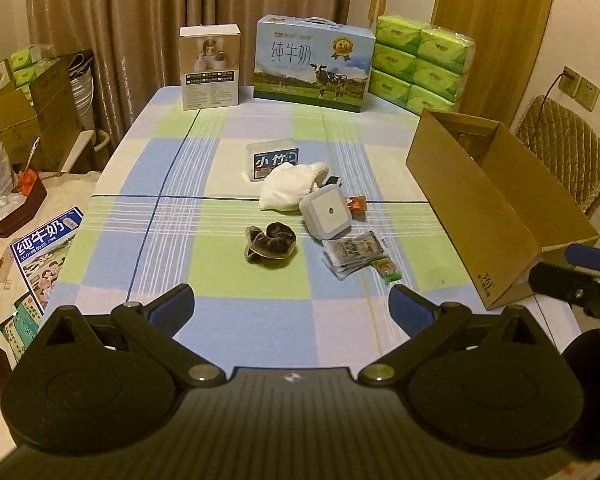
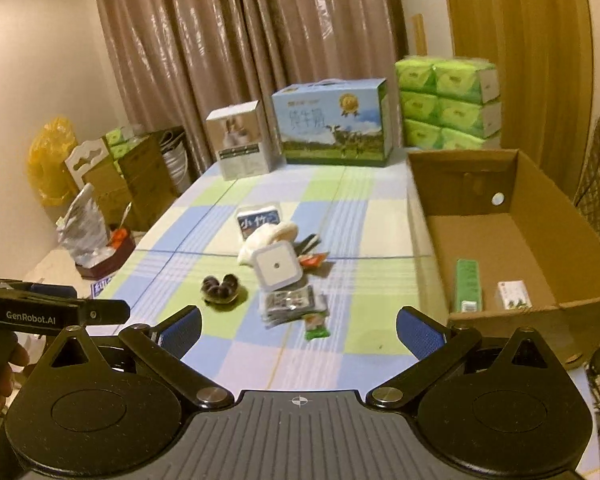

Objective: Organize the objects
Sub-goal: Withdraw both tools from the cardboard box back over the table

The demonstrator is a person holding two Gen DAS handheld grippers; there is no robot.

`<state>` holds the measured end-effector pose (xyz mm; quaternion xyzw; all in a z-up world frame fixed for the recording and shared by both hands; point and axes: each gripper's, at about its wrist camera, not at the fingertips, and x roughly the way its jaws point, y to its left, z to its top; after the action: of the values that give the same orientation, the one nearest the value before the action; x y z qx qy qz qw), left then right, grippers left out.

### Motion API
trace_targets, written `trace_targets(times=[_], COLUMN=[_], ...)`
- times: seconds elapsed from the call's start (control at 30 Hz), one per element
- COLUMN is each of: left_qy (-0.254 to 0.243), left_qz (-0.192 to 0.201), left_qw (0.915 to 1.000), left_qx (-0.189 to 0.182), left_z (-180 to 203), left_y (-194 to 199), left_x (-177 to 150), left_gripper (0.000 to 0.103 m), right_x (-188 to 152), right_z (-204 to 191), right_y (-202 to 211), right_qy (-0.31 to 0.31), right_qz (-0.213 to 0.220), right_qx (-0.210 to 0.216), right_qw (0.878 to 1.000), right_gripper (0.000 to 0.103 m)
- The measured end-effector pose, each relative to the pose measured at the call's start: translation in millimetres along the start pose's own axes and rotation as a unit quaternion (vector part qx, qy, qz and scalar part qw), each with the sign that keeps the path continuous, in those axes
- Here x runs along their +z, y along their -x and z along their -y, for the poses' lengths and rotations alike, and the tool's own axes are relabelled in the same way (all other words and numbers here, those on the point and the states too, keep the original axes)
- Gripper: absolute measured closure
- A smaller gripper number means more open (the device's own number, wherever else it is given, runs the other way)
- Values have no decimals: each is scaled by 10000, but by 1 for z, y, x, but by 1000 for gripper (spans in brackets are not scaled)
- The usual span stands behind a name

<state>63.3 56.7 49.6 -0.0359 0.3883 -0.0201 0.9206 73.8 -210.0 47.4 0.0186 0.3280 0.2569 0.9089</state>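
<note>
Both claws, left claw (image 1: 292, 308) and right claw (image 2: 299, 330), are hanging spread apart and empty, so grabbing the white square night light (image 2: 277, 267) is probably risking dragging the snack packets (image 2: 294, 306) piled against it off the table (image 2: 364, 340).

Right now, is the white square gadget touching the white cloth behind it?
Touching. In the left wrist view the white square gadget leans against the white cloth, their edges overlapping with no tablecloth between; the right wrist view agrees.

Ahead of my left tool (image 1: 292, 306) bare desk (image 1: 260, 340) runs open to a dark scrunchie (image 1: 270, 243) and packets (image 1: 354, 254). Right of my right tool (image 2: 299, 330), the cardboard box (image 2: 500, 236) wall blocks sideways passage; its top is open.
</note>
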Motion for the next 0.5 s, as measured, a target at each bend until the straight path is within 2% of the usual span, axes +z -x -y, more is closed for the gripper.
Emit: trace_targets(times=[0.23,0.5], left_qy=[-29,-26], left_qz=[-59,-150], left_qw=[10000,9999], left_qx=[36,5], left_z=[-6,-10], left_y=[-9,-23], left_x=[-3,-3], left_gripper=[2,2], right_x=[-8,-12], right_z=[-10,-8], right_y=[-13,-29], right_qy=[231,216], right_qz=[-122,-239], right_qx=[-58,-83], right_qw=[9996,9994], right_gripper=[2,2])
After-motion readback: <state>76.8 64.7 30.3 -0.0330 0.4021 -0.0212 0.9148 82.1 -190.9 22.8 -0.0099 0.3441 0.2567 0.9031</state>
